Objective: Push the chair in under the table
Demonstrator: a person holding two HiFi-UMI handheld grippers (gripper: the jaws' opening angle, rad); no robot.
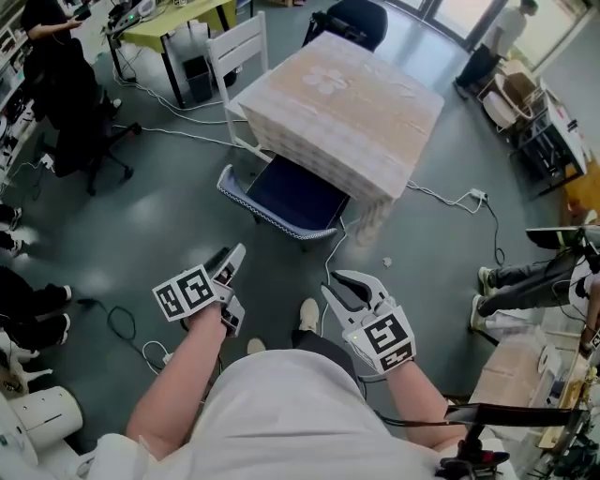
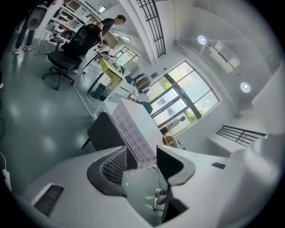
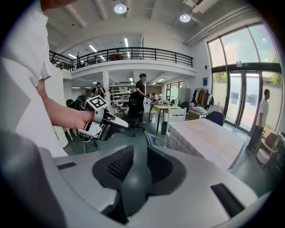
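Note:
The chair (image 1: 291,195) has a dark blue seat with a chequered edge and stands half under the near side of the table (image 1: 375,131), which wears a beige patterned cloth. Both grippers hang close to my body, well short of the chair. My left gripper (image 1: 229,265) is open with nothing between its jaws; in its own view the left gripper (image 2: 142,160) looks along the floor at the chair (image 2: 106,130) and table (image 2: 133,127). My right gripper (image 1: 354,285) is open and empty too. In the right gripper view its jaws frame the floor, with the table (image 3: 205,138) at the right and the left gripper (image 3: 104,124) at the left.
A white chair (image 1: 239,47) and a dark chair (image 1: 352,19) stand at the table's far sides. Cables (image 1: 450,199) trail over the floor. A black office chair (image 1: 84,136) and a yellow-green desk (image 1: 173,23) are at the back left. A seated person's legs (image 1: 530,277) reach in from the right.

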